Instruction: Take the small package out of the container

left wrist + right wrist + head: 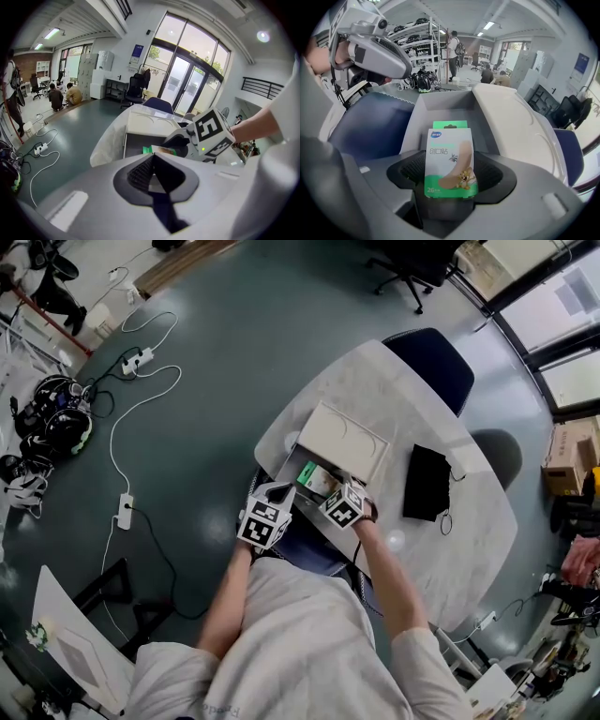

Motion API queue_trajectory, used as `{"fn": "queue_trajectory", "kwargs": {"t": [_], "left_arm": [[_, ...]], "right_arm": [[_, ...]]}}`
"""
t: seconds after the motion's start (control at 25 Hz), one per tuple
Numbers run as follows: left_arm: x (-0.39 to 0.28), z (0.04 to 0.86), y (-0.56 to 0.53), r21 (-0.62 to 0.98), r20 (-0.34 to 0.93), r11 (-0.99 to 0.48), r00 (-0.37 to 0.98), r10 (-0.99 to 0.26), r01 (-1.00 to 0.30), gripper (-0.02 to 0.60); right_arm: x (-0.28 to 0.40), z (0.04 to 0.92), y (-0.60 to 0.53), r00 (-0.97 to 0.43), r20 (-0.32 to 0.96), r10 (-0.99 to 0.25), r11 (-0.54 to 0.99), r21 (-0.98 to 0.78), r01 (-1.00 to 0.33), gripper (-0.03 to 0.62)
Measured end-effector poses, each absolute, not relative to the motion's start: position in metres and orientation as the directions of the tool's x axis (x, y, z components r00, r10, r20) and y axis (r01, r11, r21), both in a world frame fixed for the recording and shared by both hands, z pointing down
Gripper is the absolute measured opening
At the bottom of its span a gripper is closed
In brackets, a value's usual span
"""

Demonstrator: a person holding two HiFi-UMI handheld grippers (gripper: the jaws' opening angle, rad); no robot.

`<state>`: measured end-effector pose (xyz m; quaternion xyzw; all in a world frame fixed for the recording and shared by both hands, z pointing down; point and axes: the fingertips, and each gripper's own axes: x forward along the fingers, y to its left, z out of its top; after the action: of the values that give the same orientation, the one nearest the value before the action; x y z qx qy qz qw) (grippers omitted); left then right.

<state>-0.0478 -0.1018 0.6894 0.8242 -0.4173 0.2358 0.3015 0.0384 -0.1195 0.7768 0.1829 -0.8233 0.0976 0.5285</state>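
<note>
Small package (450,159) sits clamped in right claw (450,176) above container (418,125) on white table (450,554); left claw (152,164) closed, empty.

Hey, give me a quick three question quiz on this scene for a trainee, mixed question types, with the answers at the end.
1. True or false: the right gripper is shut on the small package.
2. The lid of the container is: A open, B shut, C missing.
3. Fill in: the left gripper has its jaws ___, with nothing between them.

Key: 1 true; 2 A; 3 together.
</note>
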Motion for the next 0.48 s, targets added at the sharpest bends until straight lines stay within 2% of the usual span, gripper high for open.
{"fn": "queue_trajectory", "kwargs": {"t": [0.48], "left_arm": [[-0.047,0.684,-0.100,0.281,0.645,-0.480,0.534,-0.547,-0.831,0.054]], "right_arm": [[0.034,0.761,-0.120,-0.419,0.868,-0.265,0.914,0.089,-0.395,0.313]]}}
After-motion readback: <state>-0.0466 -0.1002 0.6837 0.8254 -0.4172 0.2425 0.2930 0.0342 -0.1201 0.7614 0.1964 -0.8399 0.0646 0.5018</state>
